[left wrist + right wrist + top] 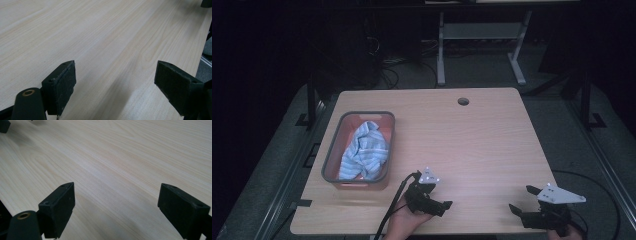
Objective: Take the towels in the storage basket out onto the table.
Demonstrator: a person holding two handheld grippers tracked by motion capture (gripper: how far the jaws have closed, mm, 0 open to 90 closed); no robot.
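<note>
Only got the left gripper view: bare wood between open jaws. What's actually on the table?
Observer: A grey-rimmed bin at the table's left, holding a crumpled blue striped cloth.
Operator: How far is the left gripper from it?
Observer: The left gripper sits just right of the bin's near corner, jaws pointing away from it.
Operator: And the right gripper?
Observer: The right gripper is open too, at the near right edge, holding nothing.

Nothing to read out here: no lettering, label, brand mark or number can be made out on the pale wooden table [492,145], on the grey-rimmed bin [332,155], or on the striped blue cloth [364,150] inside it.
</note>
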